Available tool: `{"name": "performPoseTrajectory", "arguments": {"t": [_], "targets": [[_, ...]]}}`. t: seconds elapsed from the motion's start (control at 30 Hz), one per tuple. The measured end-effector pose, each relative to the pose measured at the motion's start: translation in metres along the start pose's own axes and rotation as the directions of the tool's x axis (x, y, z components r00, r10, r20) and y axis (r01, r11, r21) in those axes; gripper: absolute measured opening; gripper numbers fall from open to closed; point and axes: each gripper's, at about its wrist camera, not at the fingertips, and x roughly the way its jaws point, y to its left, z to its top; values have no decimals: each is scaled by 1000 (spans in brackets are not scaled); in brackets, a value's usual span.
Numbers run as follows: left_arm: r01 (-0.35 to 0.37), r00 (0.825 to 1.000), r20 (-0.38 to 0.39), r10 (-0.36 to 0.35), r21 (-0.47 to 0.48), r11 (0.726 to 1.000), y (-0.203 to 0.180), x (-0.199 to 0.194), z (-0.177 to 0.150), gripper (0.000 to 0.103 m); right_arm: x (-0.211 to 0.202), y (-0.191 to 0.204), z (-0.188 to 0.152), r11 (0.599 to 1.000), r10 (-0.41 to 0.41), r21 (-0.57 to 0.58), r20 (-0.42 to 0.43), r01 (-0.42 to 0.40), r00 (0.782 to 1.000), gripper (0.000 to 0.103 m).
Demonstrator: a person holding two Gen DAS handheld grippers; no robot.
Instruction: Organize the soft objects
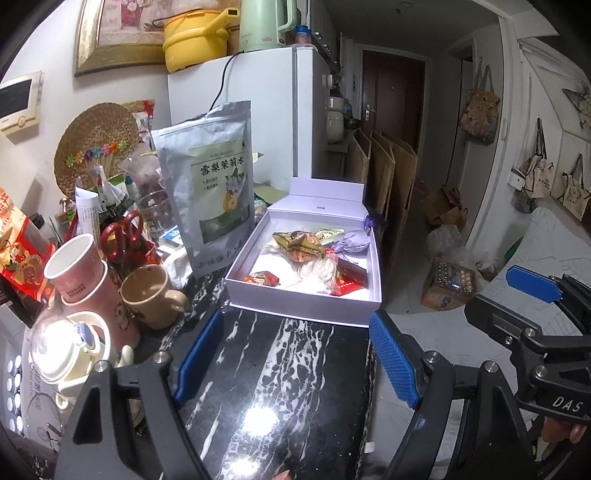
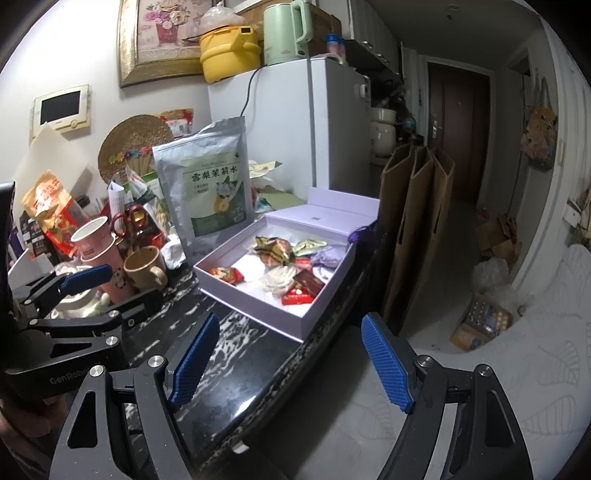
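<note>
A shallow rectangular box [image 1: 303,302] of pale lilac card sits on a glossy black counter [image 1: 280,387] veined with white, its hinged lid [image 1: 325,195] standing open at the far side. Inside, on a white lining, lie the soft things: a crinkly gold-and-brown foil packet [image 1: 301,242], a gathered lilac cloth pouch [image 1: 351,240] tied at its far end, a white ruffled fabric piece [image 1: 321,269], a flat dark-red wrapper [image 1: 351,275] and a small orange-red sachet [image 1: 263,277] near the front left corner.

The left gripper [image 1: 297,362] hangs over the bare counter just near of the box, its blue, finely knurled pads spread wide with nothing between them. The right gripper [image 2: 290,363] is likewise spread and empty, its left pad over the counter edge and its right pad out over the grey floor.

Left of the box stands a tall silvery foil pouch [image 1: 212,184] with a green label. Nearer and further left are a tan ceramic mug [image 1: 147,295], stacked pink paper cups [image 1: 79,273], red-handled scissors [image 1: 123,232] and a round woven straw mat [image 1: 94,144] against the wall. Behind stands a smooth white fridge [image 1: 266,110] carrying a yellow pot [image 1: 195,40] and a pale green kettle [image 1: 264,24].
</note>
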Motion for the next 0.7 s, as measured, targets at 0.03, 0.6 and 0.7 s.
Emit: {"name": "performPoseTrajectory", "arguments": {"t": [0.03,0.6,0.7], "targets": [[-2,1000,2,2,-1,1000,0,0,0,81,0,0,0,1000,0,2,1,0,1000,80],[18,1000,-12,-18,10,1000,-4,-1,-3,81,1,4,-1,1000,-9,-11,-9,9,1000,80],[26,1000,-13,-26,3,1000,-3,-1,-2,81,-1,4,-1,1000,-14,-11,-9,13,1000,80]]}}
